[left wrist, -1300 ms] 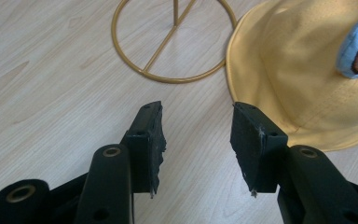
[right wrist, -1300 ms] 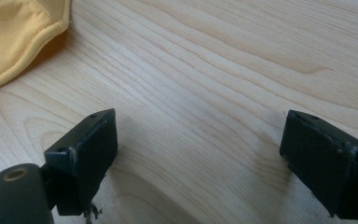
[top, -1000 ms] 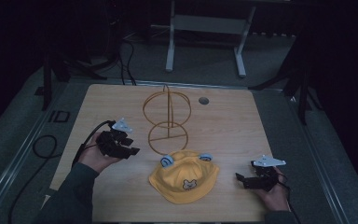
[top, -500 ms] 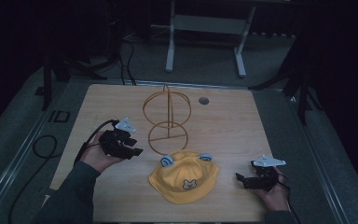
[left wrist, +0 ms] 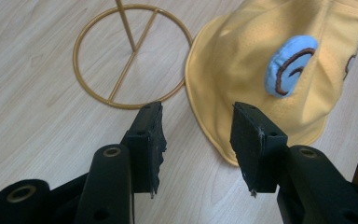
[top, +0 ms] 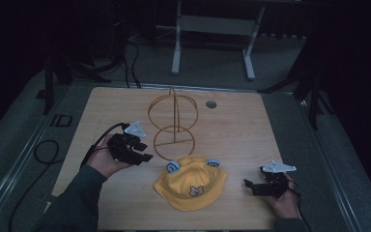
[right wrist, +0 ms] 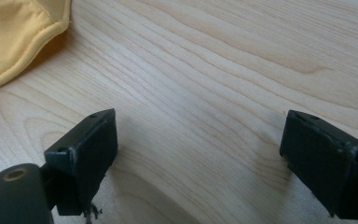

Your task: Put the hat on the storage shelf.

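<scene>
The left gripper (top: 142, 152) is held low over the wooden table (top: 232, 130), left of centre; its jaws are parted, with bare wood between them, and nothing is pinched. In the left gripper view the same jaws (left wrist: 198, 135) are seen pointing at the brim of the yellow hat (left wrist: 270, 70), just short of it and not touching.

At centre a gold wire stand (top: 173, 121) is seen upright, its ring base (left wrist: 133, 56) lying flat on the table, just beside the hat's brim; contact between the two cannot be told.

The yellow hat (top: 192, 181) lies on the table near the front edge, crown up, between the two grippers, with blue ear patches (top: 173, 166) at its far side. Nothing is seen lying on it.

The right gripper (top: 250, 186) is held near the table's front right, apart from the hat. Its jaws (right wrist: 198, 163) are spread wide over bare wood, nothing between them.
</scene>
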`<action>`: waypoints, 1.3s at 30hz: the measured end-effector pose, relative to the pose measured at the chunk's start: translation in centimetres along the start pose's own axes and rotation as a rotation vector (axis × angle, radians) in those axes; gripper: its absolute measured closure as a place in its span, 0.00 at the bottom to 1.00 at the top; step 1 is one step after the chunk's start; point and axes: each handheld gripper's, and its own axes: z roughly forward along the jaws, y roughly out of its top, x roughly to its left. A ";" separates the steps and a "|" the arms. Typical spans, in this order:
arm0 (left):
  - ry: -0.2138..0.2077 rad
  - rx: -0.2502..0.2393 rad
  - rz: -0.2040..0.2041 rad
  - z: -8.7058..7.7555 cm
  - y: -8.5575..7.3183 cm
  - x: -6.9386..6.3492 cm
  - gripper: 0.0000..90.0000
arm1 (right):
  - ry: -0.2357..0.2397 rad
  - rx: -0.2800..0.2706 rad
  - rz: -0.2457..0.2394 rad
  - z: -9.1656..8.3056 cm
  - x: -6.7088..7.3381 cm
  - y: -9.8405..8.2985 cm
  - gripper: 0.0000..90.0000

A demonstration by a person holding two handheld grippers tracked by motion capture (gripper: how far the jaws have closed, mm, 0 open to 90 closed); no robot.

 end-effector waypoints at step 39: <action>-0.113 0.030 0.204 0.5 4.6 -2.2 0.63 | 0.000 0.000 0.000 0.0 0.0 0.0 0.12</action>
